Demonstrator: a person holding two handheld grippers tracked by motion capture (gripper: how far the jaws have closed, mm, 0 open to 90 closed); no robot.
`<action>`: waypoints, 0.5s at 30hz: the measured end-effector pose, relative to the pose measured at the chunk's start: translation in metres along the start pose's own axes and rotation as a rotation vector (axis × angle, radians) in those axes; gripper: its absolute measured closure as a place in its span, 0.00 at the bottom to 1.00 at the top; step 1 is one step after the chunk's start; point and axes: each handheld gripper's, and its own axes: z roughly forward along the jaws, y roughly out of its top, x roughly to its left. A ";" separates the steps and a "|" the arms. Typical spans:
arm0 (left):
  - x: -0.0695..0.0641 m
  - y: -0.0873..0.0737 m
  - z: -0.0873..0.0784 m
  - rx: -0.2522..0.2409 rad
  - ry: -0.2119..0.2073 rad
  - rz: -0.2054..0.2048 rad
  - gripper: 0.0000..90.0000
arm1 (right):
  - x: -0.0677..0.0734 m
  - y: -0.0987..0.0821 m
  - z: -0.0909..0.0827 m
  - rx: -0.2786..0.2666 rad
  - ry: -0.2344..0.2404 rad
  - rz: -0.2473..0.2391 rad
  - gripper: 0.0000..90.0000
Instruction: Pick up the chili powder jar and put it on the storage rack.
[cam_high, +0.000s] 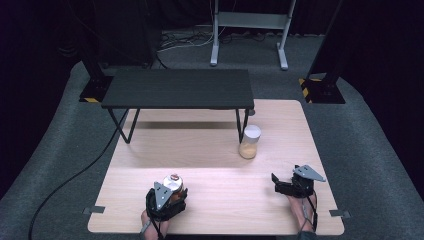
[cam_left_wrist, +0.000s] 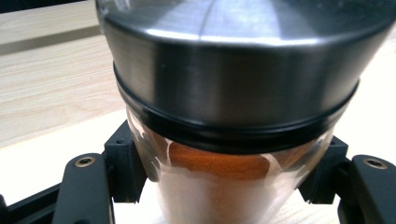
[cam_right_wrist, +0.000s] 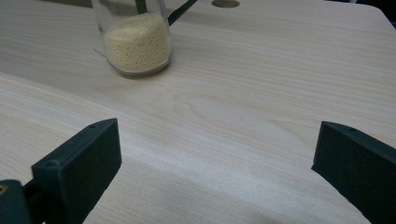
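left gripper (cam_high: 167, 197) clamps spice jar (cam_left_wrist: 224, 116) — right gripper (cam_right_wrist: 215, 168) gapes, grain jar (cam_right_wrist: 135, 39) beyond — black shelf (cam_high: 177, 87) behind.

The high view hangs above my side, looking forward and down over the pale wooden table (cam_high: 215, 150), my left tongs (cam_high: 167, 197) and right tongs (cam_high: 292, 184) near its bottom edge. My left gripper view rides right up against the glass jar of orange powder with the brushed steel lid (cam_left_wrist: 229, 93), pinched between its black jaws. My right gripper view sits low, looking along its wide-apart jaws toward the glass jar of pale yellow grains (cam_right_wrist: 136, 42) ahead; the high view shares that jar (cam_high: 249, 142), beyond my right tongs.
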 end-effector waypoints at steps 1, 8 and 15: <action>0.000 0.001 0.000 0.000 0.000 -0.001 0.35 | 0.000 0.000 0.000 0.000 0.000 0.000 0.00; 0.004 0.008 0.002 0.004 -0.020 0.013 0.35 | -0.001 0.000 0.000 0.000 0.002 0.002 0.00; 0.008 0.013 0.005 -0.010 -0.024 0.000 0.35 | -0.001 0.000 0.000 -0.001 0.005 0.008 0.00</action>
